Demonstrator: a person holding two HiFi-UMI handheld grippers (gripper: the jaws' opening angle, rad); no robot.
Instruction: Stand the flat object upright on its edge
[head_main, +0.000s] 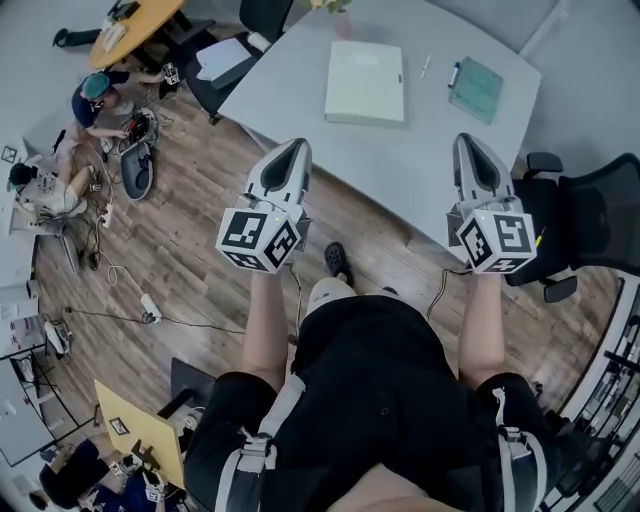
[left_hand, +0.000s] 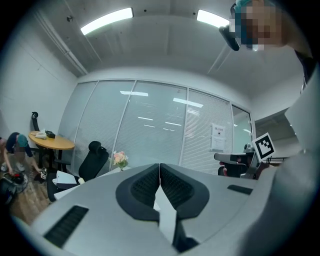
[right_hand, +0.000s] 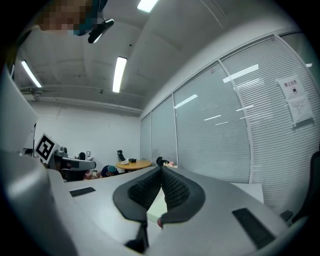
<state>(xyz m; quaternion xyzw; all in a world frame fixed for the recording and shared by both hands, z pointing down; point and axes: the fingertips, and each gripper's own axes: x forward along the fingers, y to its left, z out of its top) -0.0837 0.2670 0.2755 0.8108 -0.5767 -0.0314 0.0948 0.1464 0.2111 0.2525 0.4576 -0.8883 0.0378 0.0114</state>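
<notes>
The pale green flat object (head_main: 365, 83) lies flat on the grey table (head_main: 400, 170), well beyond both tools. The left gripper (head_main: 296, 146) and right gripper (head_main: 467, 140) hover over the table's near edge, each clenched with nothing between its jaws. A teal notebook (head_main: 476, 89) lies to the right.

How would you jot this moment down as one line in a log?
stage: before grasp | left gripper: shut, empty | right gripper: shut, empty | pale green flat object: lying flat on table, untouched
</notes>
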